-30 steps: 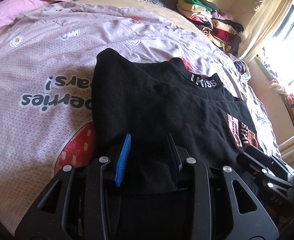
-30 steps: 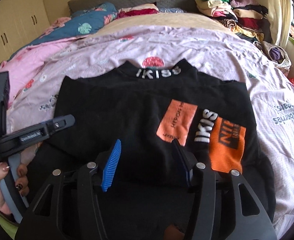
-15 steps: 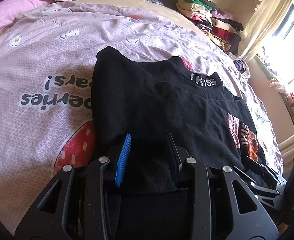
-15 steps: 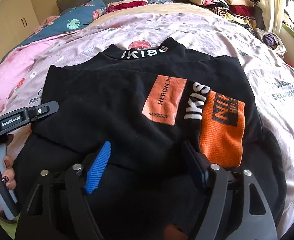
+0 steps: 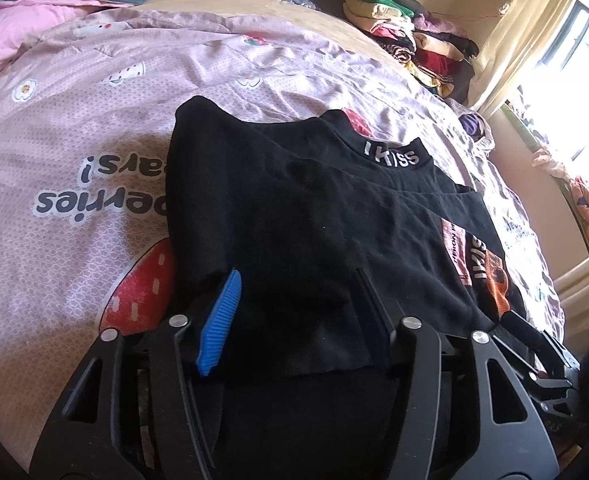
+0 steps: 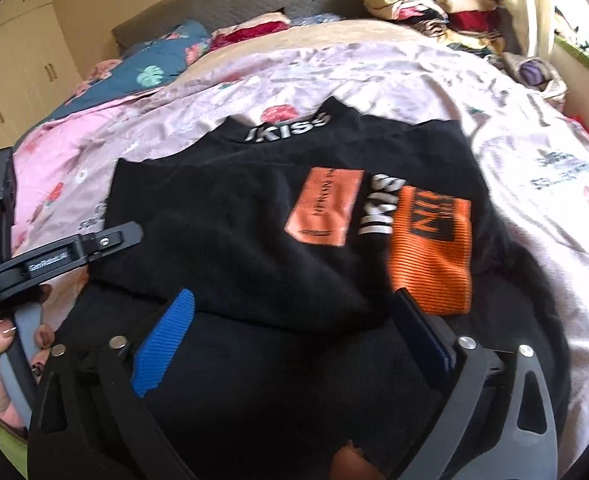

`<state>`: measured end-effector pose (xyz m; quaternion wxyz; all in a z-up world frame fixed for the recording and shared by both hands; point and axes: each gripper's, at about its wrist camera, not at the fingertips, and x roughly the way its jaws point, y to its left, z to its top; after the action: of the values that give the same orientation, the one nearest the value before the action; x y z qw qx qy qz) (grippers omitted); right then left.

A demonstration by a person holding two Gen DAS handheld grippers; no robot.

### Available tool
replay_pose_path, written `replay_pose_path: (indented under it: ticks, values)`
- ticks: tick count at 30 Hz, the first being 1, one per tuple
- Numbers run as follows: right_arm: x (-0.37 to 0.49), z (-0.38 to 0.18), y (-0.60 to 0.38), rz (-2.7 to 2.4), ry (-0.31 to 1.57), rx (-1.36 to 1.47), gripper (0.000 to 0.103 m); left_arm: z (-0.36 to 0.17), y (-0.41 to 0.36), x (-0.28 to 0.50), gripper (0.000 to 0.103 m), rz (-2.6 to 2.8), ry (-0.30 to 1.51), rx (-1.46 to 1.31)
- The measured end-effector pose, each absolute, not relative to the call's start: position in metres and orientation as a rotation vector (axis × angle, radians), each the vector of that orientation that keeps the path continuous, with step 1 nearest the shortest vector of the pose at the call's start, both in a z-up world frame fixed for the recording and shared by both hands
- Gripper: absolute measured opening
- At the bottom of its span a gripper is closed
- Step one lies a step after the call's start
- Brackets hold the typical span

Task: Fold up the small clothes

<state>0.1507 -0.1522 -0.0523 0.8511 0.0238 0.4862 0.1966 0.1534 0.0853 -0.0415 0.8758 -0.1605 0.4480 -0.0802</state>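
Right then, the black top [image 6: 254, 248] lay just ahead of both hand-held grippers; the right hand-held gripper [image 6: 290, 340] had just been opening wide and the left hand-held gripper [image 5: 294, 304] partway, folded cloth between their pads.

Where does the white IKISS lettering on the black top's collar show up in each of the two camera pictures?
Left wrist view: the IKISS collar lettering sits right of centre, in the upper half.
Right wrist view: the lettering sits near the centre, upper half.
Shared landmark: the pile of folded clothes at the upper right of both.
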Motion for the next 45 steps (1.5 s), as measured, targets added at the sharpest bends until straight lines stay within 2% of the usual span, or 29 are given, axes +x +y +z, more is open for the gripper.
replay_pose_path:
  ticks: [2, 9, 13, 18, 45]
  values:
    - [0.150, -0.053, -0.156, 0.407, 1.027, 0.066, 0.098, -0.041, 0.084, 0.153, 0.052, -0.167, 0.934, -0.332]
    - [0.148, -0.049, -0.164, 0.386, 1.017, 0.077, 0.098, -0.036, 0.083, 0.149, 0.066, -0.176, 0.926, -0.337]
    - [0.146, -0.045, -0.167, 0.378, 1.004, 0.087, 0.098, -0.029, 0.082, 0.145, 0.082, -0.173, 0.913, -0.336]
    - [0.144, -0.040, -0.170, 0.366, 0.990, 0.094, 0.098, -0.020, 0.082, 0.141, 0.093, -0.165, 0.897, -0.324]
    - [0.115, 0.016, -0.192, 0.350, 0.876, 0.106, 0.099, 0.022, 0.076, 0.110, 0.093, -0.197, 0.835, -0.306]
